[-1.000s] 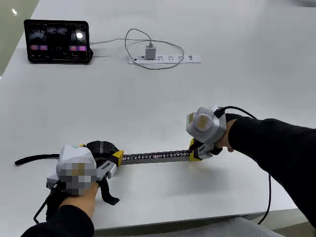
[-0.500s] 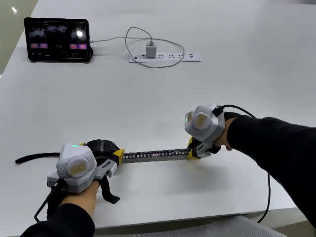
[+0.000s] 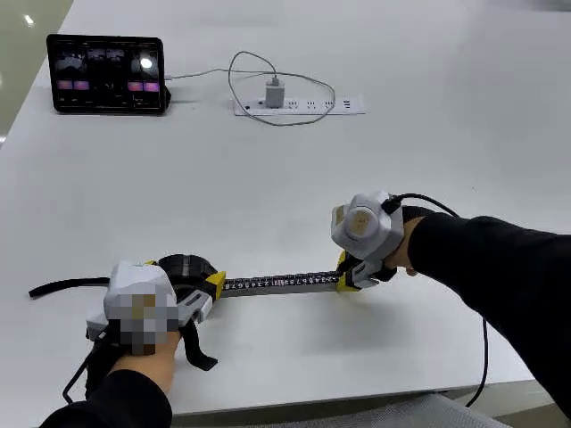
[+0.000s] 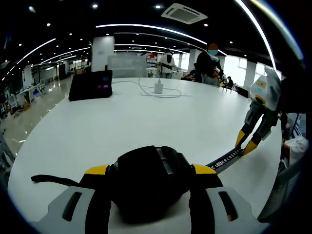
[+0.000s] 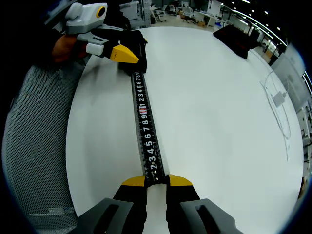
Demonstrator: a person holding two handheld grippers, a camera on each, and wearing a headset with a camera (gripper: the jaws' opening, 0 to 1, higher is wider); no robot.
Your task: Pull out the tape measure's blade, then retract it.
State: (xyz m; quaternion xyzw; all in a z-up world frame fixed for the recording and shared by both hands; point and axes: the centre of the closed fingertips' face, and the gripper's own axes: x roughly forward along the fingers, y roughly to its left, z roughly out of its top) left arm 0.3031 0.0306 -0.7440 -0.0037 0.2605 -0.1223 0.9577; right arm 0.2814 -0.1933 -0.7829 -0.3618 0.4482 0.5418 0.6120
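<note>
The black tape measure case (image 3: 186, 267) lies on the white table (image 3: 285, 196) at the near left, and my left gripper (image 3: 202, 287) is shut on it, yellow tips on either side. In the left gripper view the case (image 4: 151, 183) sits between the jaws of my left gripper (image 4: 150, 170). The blade (image 3: 281, 283) runs flat along the table to the right. My right gripper (image 3: 348, 280) is shut on the blade's end. In the right gripper view the numbered blade (image 5: 145, 124) leads from my right gripper (image 5: 157, 181) up to the case (image 5: 134, 40).
A tablet (image 3: 107, 73) stands at the far left. A power strip (image 3: 299, 106) with a charger and looped cable lies at the back. The case's black strap (image 3: 58, 287) trails left. The table's near edge is close below both grippers.
My right gripper has moved slightly left toward the case, so the exposed blade is a little shorter. The left gripper and case have stayed put.
</note>
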